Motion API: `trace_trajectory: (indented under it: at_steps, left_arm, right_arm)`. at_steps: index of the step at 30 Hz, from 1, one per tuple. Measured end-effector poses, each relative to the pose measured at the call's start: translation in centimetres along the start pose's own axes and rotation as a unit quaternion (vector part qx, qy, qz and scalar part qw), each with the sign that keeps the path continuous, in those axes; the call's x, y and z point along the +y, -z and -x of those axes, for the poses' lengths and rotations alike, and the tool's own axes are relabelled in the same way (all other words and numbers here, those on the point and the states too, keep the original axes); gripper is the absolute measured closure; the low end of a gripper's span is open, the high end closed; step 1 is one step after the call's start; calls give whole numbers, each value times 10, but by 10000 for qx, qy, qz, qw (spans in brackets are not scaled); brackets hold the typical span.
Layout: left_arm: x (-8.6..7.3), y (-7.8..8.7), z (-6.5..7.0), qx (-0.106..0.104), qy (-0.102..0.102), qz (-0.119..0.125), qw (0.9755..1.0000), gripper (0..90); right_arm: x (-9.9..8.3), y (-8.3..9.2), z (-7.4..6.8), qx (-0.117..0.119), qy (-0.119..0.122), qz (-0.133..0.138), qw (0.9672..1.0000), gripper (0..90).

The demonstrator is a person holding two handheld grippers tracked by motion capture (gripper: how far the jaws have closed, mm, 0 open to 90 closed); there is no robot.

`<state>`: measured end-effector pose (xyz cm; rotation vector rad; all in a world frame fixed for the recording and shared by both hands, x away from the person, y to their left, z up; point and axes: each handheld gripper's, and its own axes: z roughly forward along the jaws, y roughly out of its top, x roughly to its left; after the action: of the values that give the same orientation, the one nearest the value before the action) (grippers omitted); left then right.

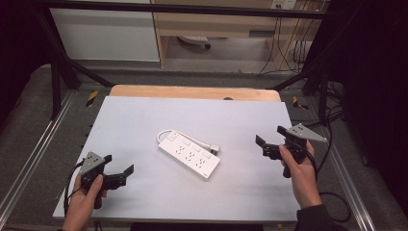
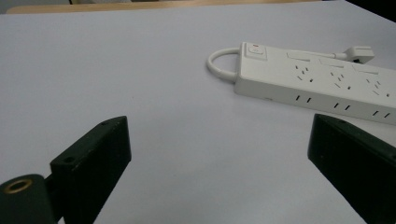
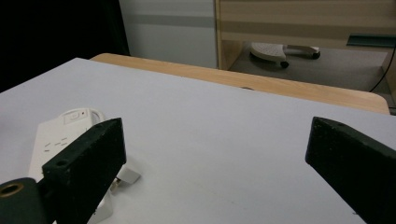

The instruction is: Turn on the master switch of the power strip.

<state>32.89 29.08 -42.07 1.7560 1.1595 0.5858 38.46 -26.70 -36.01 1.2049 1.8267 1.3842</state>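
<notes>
Down in the lower left of the high view, the left gripper [image 1: 118,170] sits in the person's hand with its jaws spread wide, nothing between them, hovering over the grey worktop [image 1: 144,120]. Dead centre of the frame lies the white power strip [image 1: 189,154], flat and angled, its short cable [image 1: 166,133] looping round the upper-left end and its plug [image 1: 215,149] resting just beside the strip. Over at middle right, the right gripper [image 1: 271,140] is spread apart too, holding nothing, well apart from the strip.

power strip [image 2: 322,81] cut off, right edge
</notes>
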Motion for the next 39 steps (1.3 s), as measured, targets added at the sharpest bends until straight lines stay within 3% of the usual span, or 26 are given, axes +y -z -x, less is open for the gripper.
trace_trajectory:
  at_steps: [7, 13, 30, 35, 39]
  left_arm:
    - [0, 2, 0, -25, -10, -2, 10000, 60]
    - [-1, 4, -1, -31, 55, 5, 10000, 60]
    - [-5, 13, -7, 20, 176, 77, 9998, 60]
    - [-5, 11, -6, 2, 135, 39, 9999, 60]
    - [-5, 11, -6, 8, 136, 28, 9999, 60]
  right_arm:
    - [-14, 12, 6, -49, 122, 135, 9998, 54]
    - [-26, 17, 11, -82, 74, 132, 9999, 54]
    - [-66, 10, 7, 14, -28, -166, 9999, 54]
    - [-78, 1, 2, 95, 15, -379, 9992, 54]
    - [-87, -15, -5, 118, 198, -788, 9966, 50]
